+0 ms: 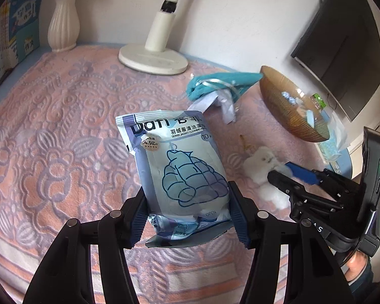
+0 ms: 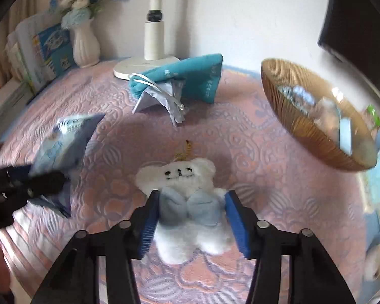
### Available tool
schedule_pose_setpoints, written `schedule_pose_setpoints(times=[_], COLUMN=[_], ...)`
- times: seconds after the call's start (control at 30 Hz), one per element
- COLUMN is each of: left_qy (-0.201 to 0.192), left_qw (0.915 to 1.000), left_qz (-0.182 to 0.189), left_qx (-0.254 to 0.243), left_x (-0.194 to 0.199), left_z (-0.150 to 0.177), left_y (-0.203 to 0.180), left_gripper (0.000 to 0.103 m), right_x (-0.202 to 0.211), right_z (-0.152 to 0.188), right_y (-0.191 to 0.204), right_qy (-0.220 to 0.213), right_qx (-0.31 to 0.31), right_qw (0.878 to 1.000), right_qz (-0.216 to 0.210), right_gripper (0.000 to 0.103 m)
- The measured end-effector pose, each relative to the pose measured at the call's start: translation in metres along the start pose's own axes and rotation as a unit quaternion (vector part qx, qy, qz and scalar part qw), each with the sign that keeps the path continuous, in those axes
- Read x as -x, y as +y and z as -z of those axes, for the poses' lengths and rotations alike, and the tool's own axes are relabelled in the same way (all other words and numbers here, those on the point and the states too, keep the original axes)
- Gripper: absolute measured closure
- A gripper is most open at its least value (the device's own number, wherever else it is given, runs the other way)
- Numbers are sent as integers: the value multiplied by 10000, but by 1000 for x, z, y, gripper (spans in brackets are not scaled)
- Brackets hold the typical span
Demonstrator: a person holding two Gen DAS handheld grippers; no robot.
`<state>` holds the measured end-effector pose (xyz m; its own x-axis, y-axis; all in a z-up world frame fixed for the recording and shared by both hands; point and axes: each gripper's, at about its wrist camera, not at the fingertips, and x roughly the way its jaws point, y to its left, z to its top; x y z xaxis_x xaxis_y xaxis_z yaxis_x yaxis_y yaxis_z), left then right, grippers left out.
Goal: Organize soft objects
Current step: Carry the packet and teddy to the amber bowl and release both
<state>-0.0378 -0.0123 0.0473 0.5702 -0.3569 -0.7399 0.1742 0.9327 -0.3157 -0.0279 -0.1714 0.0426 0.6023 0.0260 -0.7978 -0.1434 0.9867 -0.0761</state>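
Observation:
My left gripper [image 1: 187,215] is shut on a blue pack of wet wipes [image 1: 179,167] and holds it above the pink patterned cloth [image 1: 63,126]; the pack also shows in the right wrist view [image 2: 63,141]. My right gripper [image 2: 192,223] is open, its blue pads on either side of a white plush bear with a light blue bow [image 2: 187,200] that lies on the cloth. The bear also shows in the left wrist view [image 1: 261,167], with the right gripper [image 1: 288,174] over it. A teal cloth pouch [image 2: 190,76] with a crumpled white bag [image 2: 162,98] lies further back.
A ribbed amber glass bowl [image 2: 304,124] holding small items stands at the right. A white lamp base [image 1: 152,59] and a white vase with blue flowers [image 1: 63,25] stand at the back. Books [image 2: 38,50] lean at the left. A dark monitor [image 1: 347,38] is at the upper right.

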Motion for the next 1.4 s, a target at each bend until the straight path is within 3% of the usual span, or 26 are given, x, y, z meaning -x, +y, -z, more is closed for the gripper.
schedule_pose_setpoints(times=[0.07,0.2,0.27,0.3,0.37,0.43,0.53,0.6,0.7,0.77,0.8,0.93,1.07,1.23,1.4], left_qy=[-121,-356,-432,-454,-491,-478,-486,-462,-399,-368,-362,-448,-532,-587,-432], left_qw=[9998,9982,9975,9974,9970,9966,9960,9959,9958,9955,9954,9935,9902,9859,9845], left_qz=[6,58,95,125,198,191,187,226,225,197,180,249,441,560,545], left_qx=[-126,-469,-545,-542,-564,-644,-726,-750,-796,-847,-870,-1016,-1213,-1463,-1609], left_x=[10,25,29,29,31,32,33,32,28,26,25,24,18,-15,-68], left_z=[-5,-14,-18,-20,-21,-21,-21,-21,-21,-23,-25,-42,-67,-105,-135], left_y=[-12,-38,-47,-49,-54,-59,-63,-66,-71,-75,-77,-95,-124,-168,-203], left_gripper=[48,48,48,48,48,48,48,48,48,48,48,48,48,48,48], right_x=[8,30,32,30,32,35,27,20,4,-3,-6,1,40,92,88], right_z=[3,5,5,5,8,11,18,24,26,25,24,24,14,-9,-41], right_y=[-5,-27,-36,-41,-50,-53,-51,-48,-35,-25,-22,-27,-64,-136,-221], right_qy=[-82,-321,-286,-205,-311,-405,-219,-53,201,246,299,257,-128,-886,-1041], right_qx=[-15,-313,-455,-584,-841,-857,-806,-842,-688,-532,-425,-447,-794,-1341,-2305], right_qw=[9998,9978,9954,9932,9888,9893,9910,9897,9937,9960,9970,9971,9941,9870,9664], right_qz=[-165,-480,-793,-983,-1193,-1105,-1050,-1159,-867,-669,-576,-568,-725,16,448], right_gripper=[70,69,50,34,29,22,11,11,12,37,44,47,47,46,46])
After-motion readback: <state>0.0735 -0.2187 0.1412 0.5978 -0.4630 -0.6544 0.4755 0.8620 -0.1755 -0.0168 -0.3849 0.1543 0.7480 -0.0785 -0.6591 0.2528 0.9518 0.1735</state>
